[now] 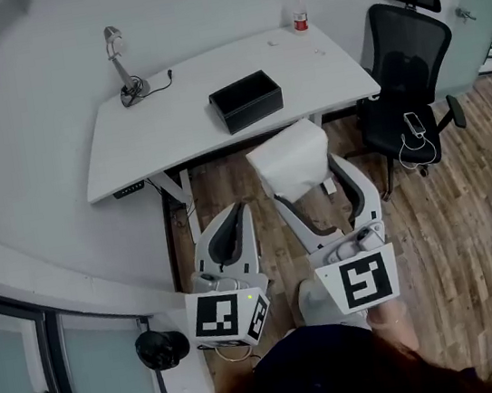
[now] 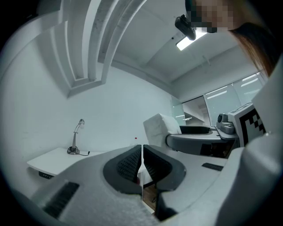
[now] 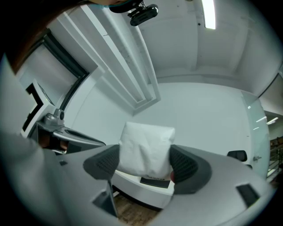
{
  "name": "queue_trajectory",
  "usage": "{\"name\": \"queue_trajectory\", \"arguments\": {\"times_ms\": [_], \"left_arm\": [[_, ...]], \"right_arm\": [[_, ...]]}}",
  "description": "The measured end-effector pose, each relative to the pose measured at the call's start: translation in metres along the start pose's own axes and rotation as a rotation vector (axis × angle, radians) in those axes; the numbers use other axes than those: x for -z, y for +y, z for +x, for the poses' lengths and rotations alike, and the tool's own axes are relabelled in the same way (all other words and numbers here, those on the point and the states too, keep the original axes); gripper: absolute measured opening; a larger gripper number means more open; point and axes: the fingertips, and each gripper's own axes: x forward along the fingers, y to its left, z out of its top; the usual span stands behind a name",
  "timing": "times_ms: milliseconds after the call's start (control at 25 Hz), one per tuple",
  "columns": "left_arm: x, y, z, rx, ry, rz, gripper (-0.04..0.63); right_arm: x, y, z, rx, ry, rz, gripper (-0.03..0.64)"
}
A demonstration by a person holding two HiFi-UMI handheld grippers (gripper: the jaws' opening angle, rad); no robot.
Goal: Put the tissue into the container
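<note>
Short of the container (image 1: 246,100), to its near left: left gripper (image 1: 239,210) clenched, empty, parked idle. Near side, slightly right: right gripper (image 1: 308,180) grasps tissue pack (image 1: 290,157) by both flanks, aloft, probably so it drops in upright.

The left gripper's (image 2: 142,152) 2 dark ribbed jaws stand pressed together with nothing between them, while a white desk (image 2: 53,160) with a small lamp (image 2: 76,139) lies beyond at the left and the right gripper (image 2: 173,139) shows a white tissue pack (image 2: 158,129) at its tip.
</note>
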Motion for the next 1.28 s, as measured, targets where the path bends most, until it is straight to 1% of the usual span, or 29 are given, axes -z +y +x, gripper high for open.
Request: {"name": "queue_trajectory", "arguments": {"times_ms": [320,560,720,1040,1280], "left_arm": [[0.0,0.004,0.043,-0.005,0.006,0.018,0.034],[0.0,0.009,0.072,-0.022,0.003,0.021,0.034],[0.002,0.011,0.087,-0.047,0.002,0.023,0.034],[0.01,0.015,0.102,-0.089,0.026,0.018,0.034],[0.015,0.016,0.108,-0.101,0.045,0.016,0.034]], "right_arm": [[0.007,-0.026,0.028,-0.018,-0.029,0.011,0.377],[0.013,-0.043,0.047,-0.041,-0.03,0.015,0.377],[0.019,-0.052,0.057,-0.064,-0.032,0.013,0.377],[0.03,-0.065,0.071,-0.091,-0.039,0.035,0.377],[0.036,-0.072,0.078,-0.095,-0.037,0.053,0.377]]}}
